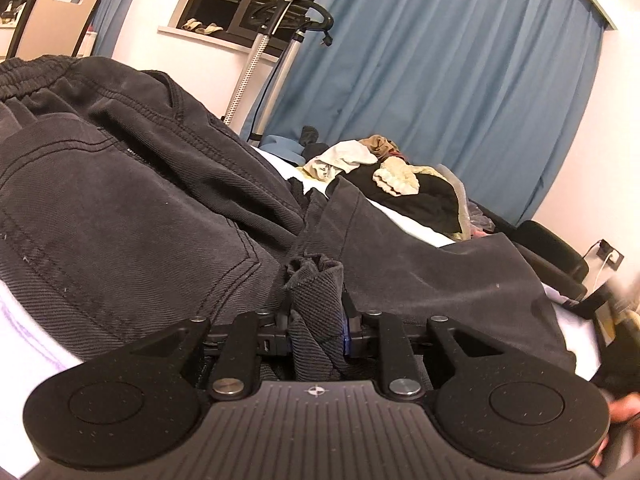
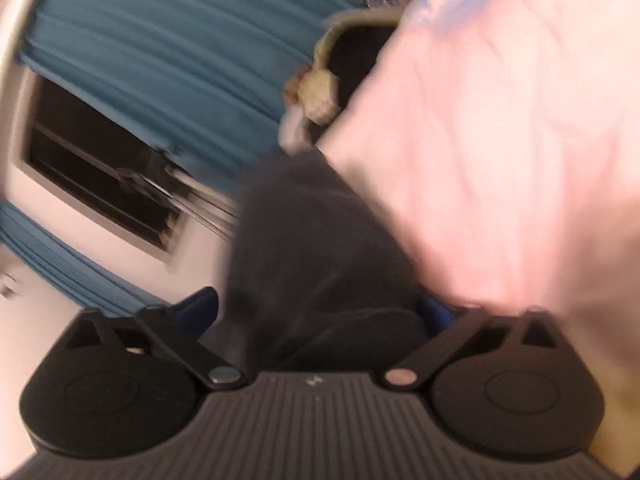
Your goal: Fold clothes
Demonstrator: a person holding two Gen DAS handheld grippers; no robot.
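Dark grey twill trousers point(image 1: 132, 184) lie spread over the white bed point(image 1: 32, 336). The left tongs point(image 1: 316, 320) pinch a bunched fold of them between nearly closed jaws. The right tongs point(image 2: 320, 312), blurred, stand wide apart with dark cloth lying loosely between them, not pressed.

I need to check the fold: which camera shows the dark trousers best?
Left wrist view: the dark trousers lie sharp, waistband and seams visible, a bunch gripped in the left tongs. The right wrist view shows only blurred dark cloth.
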